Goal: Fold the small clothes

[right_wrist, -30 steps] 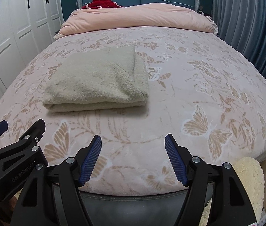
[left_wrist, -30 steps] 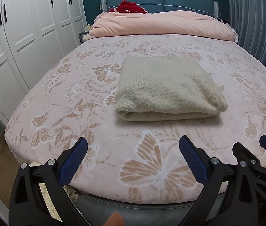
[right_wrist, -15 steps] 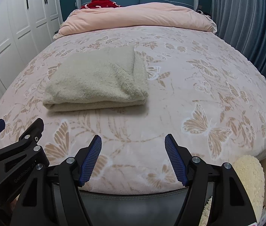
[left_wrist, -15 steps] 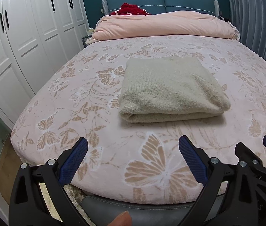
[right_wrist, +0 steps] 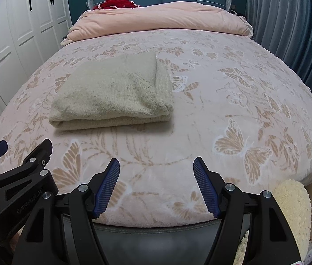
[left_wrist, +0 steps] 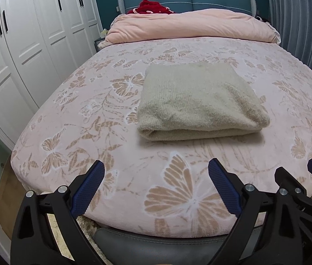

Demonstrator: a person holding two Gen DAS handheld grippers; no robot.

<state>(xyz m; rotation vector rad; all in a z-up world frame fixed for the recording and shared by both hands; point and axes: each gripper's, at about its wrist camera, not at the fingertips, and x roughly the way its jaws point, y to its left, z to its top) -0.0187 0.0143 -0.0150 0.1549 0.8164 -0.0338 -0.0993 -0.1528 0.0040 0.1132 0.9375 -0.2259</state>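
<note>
A beige knitted garment (left_wrist: 197, 101) lies folded into a thick rectangle on the pink butterfly bedspread (left_wrist: 103, 114), with its folded edge toward me. It also shows in the right wrist view (right_wrist: 114, 95). My left gripper (left_wrist: 156, 187) is open and empty, hovering at the foot of the bed, short of the garment. My right gripper (right_wrist: 156, 185) is open and empty, beside the left one and to the right of the garment. The left gripper's frame (right_wrist: 17, 181) shows at the lower left of the right wrist view.
A rolled pink duvet (left_wrist: 191, 26) and a red cloth (left_wrist: 149, 6) lie at the blue headboard. White wardrobe doors (left_wrist: 30, 44) stand on the left, a grey curtain (right_wrist: 292, 26) on the right. A cream fluffy rug (right_wrist: 292, 201) lies by the bed's foot.
Both grippers have drawn back and risen slightly from the bed; the garment looks a little farther off. Both stay open and the garment has not moved.
</note>
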